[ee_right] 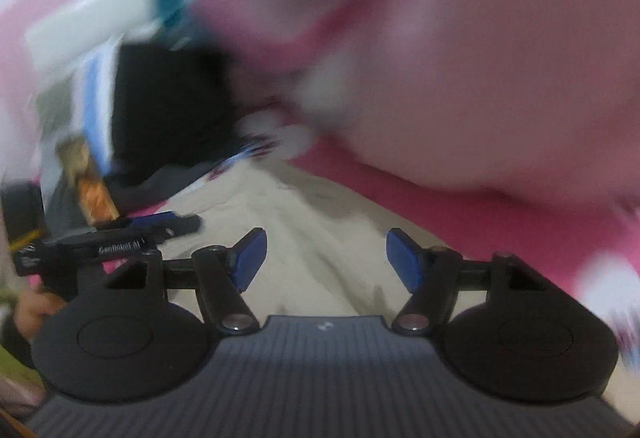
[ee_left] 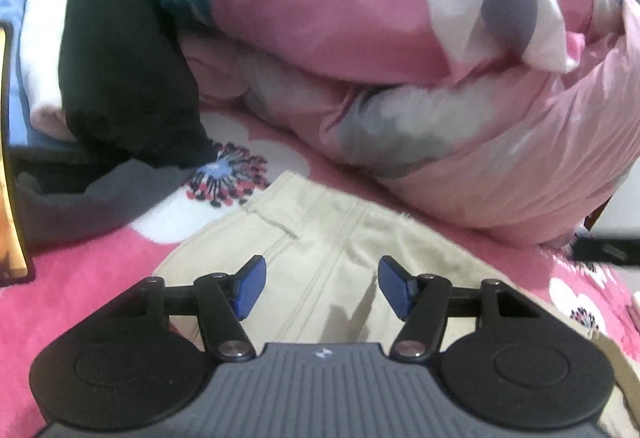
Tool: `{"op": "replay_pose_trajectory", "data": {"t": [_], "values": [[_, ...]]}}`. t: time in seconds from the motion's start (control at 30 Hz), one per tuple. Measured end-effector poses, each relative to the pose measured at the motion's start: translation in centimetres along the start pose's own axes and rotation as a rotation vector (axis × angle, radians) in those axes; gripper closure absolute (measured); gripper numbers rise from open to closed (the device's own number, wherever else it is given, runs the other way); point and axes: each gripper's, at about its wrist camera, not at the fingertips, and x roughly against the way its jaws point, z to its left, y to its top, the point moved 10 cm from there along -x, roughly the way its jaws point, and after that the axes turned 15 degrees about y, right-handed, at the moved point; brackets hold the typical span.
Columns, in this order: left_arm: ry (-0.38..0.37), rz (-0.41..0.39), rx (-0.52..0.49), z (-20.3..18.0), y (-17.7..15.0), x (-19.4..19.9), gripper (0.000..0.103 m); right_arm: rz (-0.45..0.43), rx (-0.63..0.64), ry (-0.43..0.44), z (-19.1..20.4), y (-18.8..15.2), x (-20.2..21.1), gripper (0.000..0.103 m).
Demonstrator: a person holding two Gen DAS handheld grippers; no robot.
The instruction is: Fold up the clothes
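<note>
The left wrist picture is bright and mostly sharp, with soft light from above. The left gripper drops small dark shadows on the beige cloth. Things bend at the round, dark corners. The right wrist picture is smeared with blur; only the right gripper looks sharp.

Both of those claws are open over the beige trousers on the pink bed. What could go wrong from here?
1. The beige seamed trousers lie loose beneath the open left gripper; a shallow pinch might catch only one layer.
2. The bulky pink quilt sits close beside them and could get caught in a fold.
3. The right gripper's view is blurred, so its aim looks uncertain.
</note>
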Motion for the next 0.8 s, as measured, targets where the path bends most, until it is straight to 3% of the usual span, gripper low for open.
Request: {"op": "replay_pose_trajectory", "data": {"t": [0.17, 0.3, 0.33, 0.43, 0.5, 0.8], "values": [[-0.025, 0.018, -0.012, 0.5, -0.2, -0.4, 0.049, 0.147, 0.110, 0.053, -0.2, 3.0, -10.9, 0.037], [-0.037, 0.025, -0.014, 0.5, -0.4, -0.6, 0.053, 0.248, 0.039, 0.115, -1.2, 3.5, -16.1, 0.039], [-0.039, 0.029, -0.013, 0.5, -0.5, -0.7, 0.054, 0.271, 0.019, 0.126, -1.3, 3.3, -16.8, 0.045], [-0.049, 0.035, -0.005, 0.6, -0.6, -0.8, 0.055, 0.327, 0.005, 0.131, -0.6, 2.1, -18.0, 0.077], [-0.057, 0.035, 0.003, 0.6, -0.6, -0.8, 0.056, 0.326, 0.053, 0.096, 0.2, 1.7, -18.2, 0.092], [-0.122, 0.011, 0.025, -0.2, 0.3, 0.5, 0.055, 0.238, 0.298, -0.127, 1.5, 3.7, -15.2, 0.097]]}}
